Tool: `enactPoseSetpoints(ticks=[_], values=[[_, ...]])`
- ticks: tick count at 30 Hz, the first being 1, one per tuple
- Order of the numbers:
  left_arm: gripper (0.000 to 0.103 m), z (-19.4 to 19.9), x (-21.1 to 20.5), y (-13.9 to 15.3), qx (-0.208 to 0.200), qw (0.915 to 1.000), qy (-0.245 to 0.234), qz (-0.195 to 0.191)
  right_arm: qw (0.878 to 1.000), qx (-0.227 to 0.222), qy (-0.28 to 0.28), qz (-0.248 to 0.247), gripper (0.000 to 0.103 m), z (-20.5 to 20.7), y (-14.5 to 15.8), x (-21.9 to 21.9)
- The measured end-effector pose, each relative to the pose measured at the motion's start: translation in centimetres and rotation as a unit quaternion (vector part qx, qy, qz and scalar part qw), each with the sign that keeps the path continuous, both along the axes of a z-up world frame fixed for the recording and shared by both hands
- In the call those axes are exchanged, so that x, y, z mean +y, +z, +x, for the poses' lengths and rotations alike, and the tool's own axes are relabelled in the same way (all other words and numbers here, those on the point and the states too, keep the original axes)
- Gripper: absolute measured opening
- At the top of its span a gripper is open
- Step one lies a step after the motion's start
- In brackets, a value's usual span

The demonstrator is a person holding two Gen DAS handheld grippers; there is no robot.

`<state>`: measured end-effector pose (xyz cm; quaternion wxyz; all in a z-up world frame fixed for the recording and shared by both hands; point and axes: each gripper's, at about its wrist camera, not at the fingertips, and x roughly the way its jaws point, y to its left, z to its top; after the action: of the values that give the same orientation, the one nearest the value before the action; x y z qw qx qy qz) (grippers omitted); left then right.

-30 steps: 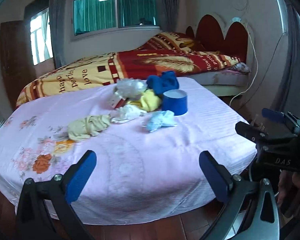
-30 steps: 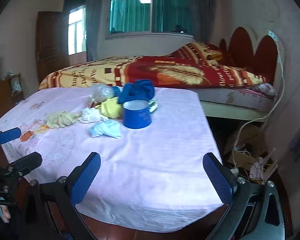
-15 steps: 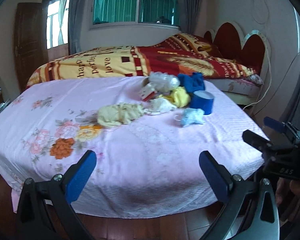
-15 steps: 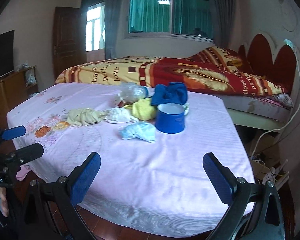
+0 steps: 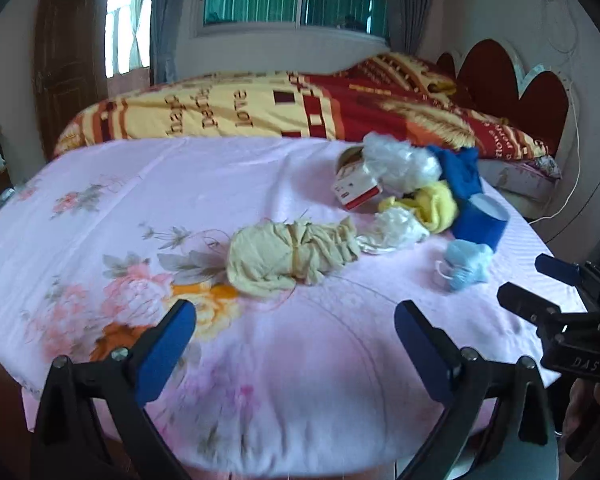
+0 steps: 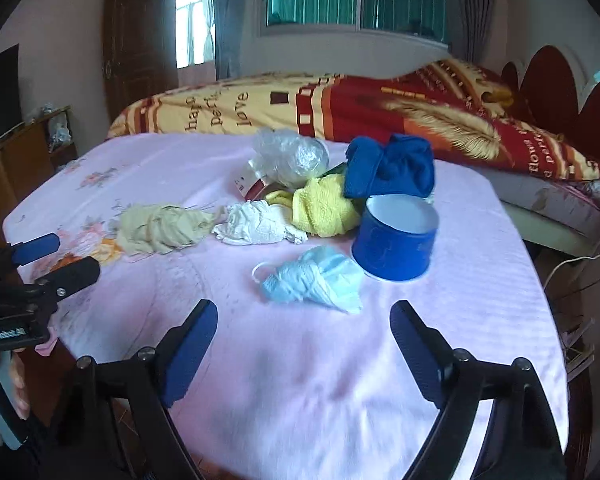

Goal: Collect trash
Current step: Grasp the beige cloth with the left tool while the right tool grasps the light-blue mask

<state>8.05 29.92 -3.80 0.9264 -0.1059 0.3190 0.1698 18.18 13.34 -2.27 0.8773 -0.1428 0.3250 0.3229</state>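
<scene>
A pile of litter lies on the pink sheet: a crumpled light blue face mask (image 6: 312,280) (image 5: 466,266), a white crumpled wad (image 6: 256,224), a clear plastic bag (image 6: 290,156), a red and white carton (image 5: 356,190) and a beige knotted cloth (image 5: 292,254). A blue round tub (image 6: 396,236) (image 5: 480,222) stands open beside them. My left gripper (image 5: 296,330) is open and empty, just short of the beige cloth. My right gripper (image 6: 304,330) is open and empty, just short of the mask.
A yellow cloth (image 6: 324,208) and a blue cloth (image 6: 392,170) lie behind the tub. A bed with a red and yellow blanket (image 6: 340,108) stands behind. The table edge drops off at the right, with a cable (image 6: 576,258) and clutter below.
Both grippers have moved forward and closer over the sheet. The litter pile looms larger in both views. Nothing has been taken hold of.
</scene>
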Motion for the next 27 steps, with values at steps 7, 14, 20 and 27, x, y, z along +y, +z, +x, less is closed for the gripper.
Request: enactPoseSetpoints(ticks=[7, 14, 20, 27], values=[[0.098, 4.1, 1.2, -1.1, 0.022, 0.9997, -0.008, -0.005, 0.998, 0.038, -0.023, -0.044, 0.088, 4.1, -2.5, 2.8], [0.098, 7.2, 2.7, -1.9, 0.049, 0.9986, -0.011, -0.018, 0.997, 0.055, -0.012, -0.046, 0.073, 5.3, -3.8, 3.9], [0.072, 8.2, 3.0, -2.4, 0.075, 0.9966, -0.023, -0.025, 0.997, 0.059, -0.003, -0.043, 0.049, 5.4, -3.8, 4.2], [0.055, 5.8, 2.1, -1.3, 0.034, 0.9988, -0.033, -0.007, 0.999, 0.042, 0.016, -0.005, 0.042, 3.8, -2.3, 2.5]])
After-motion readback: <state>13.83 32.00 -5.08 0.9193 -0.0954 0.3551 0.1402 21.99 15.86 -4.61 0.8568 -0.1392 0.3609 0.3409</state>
